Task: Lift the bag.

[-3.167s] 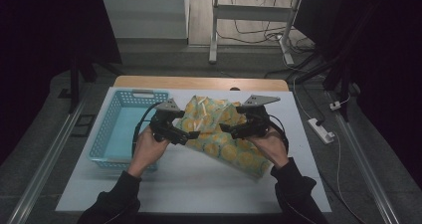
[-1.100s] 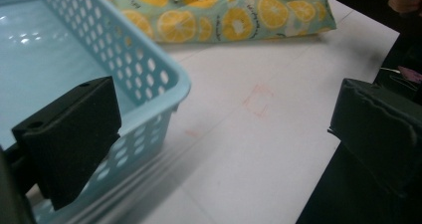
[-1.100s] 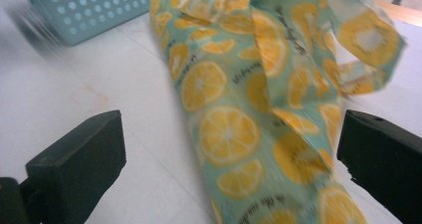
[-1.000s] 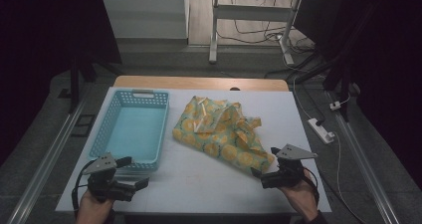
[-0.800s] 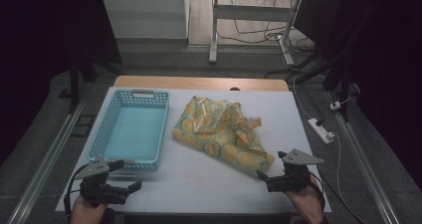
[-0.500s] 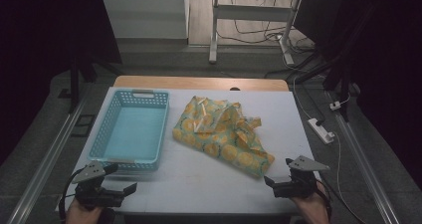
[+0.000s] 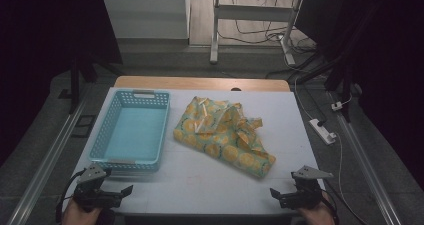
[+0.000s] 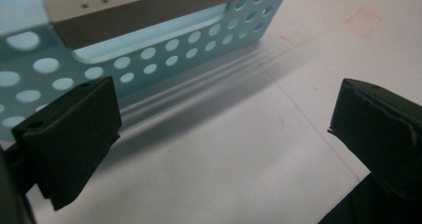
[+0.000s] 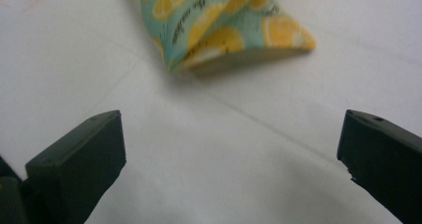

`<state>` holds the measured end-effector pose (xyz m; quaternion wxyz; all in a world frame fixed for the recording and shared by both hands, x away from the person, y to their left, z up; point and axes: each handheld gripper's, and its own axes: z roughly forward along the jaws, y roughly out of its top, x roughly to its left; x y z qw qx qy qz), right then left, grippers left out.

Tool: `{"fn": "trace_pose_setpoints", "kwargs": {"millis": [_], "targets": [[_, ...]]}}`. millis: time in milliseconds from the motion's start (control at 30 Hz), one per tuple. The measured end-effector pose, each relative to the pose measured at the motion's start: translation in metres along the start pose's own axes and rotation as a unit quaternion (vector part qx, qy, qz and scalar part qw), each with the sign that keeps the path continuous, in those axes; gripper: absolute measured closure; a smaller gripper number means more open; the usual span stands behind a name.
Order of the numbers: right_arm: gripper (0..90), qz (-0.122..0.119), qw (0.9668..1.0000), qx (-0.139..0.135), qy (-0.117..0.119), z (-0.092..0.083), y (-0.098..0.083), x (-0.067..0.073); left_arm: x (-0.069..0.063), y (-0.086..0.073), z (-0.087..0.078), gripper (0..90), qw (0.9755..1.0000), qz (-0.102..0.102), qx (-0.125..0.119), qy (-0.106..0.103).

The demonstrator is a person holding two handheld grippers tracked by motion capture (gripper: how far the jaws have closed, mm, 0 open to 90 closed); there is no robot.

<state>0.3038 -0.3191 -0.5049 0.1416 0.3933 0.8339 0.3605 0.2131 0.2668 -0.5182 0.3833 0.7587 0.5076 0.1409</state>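
Both tools have pulled back from the cloth point(image 7: 223, 136) to the bench's point(image 7: 210, 185) near edge, so the folding looks finished or paused. The left tool point(image 7: 119, 192) sits below the basket point(image 7: 131, 133), jaws apart and empty; the right tool point(image 7: 278, 195) rests near the cloth's near corner, jaws also apart. One cloth lies loosely folded mid-bench, just right of one empty basket. Two tools, two hands.

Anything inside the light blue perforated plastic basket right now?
The light blue perforated plastic basket shows a bare floor in the high view. The lemon-print cloth lies beside it on the table, and whatever it covers is hidden.
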Motion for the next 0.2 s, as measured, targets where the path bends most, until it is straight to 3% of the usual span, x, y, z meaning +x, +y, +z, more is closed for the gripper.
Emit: {"fn": "trace_pose_setpoints", "kwargs": {"millis": [200], "targets": [[0.0,0.004,1.0000,-0.002,-0.003,-0.0007,-0.0009,-0.0012,0.0010,0.0017,0.0029,0.0,0.9999,-0.007,0.011,-0.004]]}}
